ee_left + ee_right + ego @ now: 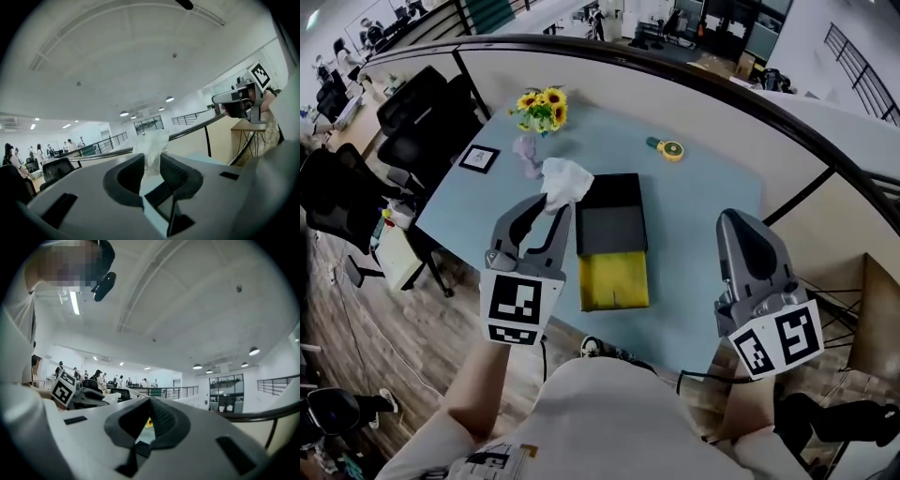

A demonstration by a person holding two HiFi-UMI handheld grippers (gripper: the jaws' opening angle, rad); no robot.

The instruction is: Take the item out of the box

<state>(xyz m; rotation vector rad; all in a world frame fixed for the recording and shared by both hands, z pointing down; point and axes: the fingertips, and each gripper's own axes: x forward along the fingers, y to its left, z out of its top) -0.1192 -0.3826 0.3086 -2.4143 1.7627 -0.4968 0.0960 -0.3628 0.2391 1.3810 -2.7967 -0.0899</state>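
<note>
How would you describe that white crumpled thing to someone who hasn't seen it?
On the blue table, find the black box. At its left edge the left gripper pinches a white crumpled wad; the other wad, by the sunflowers, is pale purple.

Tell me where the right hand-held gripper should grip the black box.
Probably the right wall of the black box, from above: one jaw inside, one outside. It lies open side up with thin upright walls and looks too wide to span. That wall faces the right hand-held gripper; the left hand-held gripper holds the tissue by the left wall.
</note>
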